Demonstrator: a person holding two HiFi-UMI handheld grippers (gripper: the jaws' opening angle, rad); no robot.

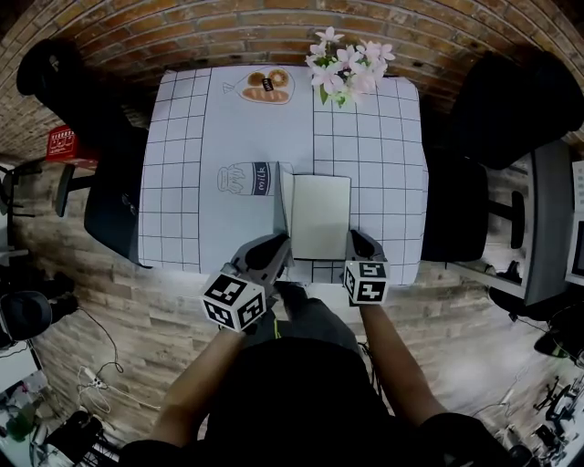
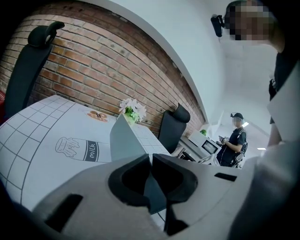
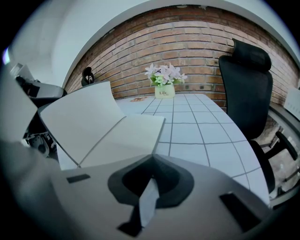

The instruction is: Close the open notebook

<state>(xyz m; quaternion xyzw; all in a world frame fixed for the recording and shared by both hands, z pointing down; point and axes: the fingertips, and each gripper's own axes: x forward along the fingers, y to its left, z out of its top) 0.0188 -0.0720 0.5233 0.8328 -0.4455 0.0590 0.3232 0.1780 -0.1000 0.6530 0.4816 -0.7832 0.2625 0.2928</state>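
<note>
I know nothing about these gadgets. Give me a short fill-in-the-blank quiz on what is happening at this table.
1. The left gripper is shut on the notebook's ____ half, which is raised off the tablecloth.
2. The right gripper is ____ on the notebook's other half, which lies flat.
3. The drawn bottle beside the notebook is labelled ____.
4. The flowers stand at the tablecloth's ____ edge, by the brick wall.
Missing words: left; shut; milk; far.

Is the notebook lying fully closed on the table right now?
No, the notebook is open, its left cover tilted up off the table.
</note>
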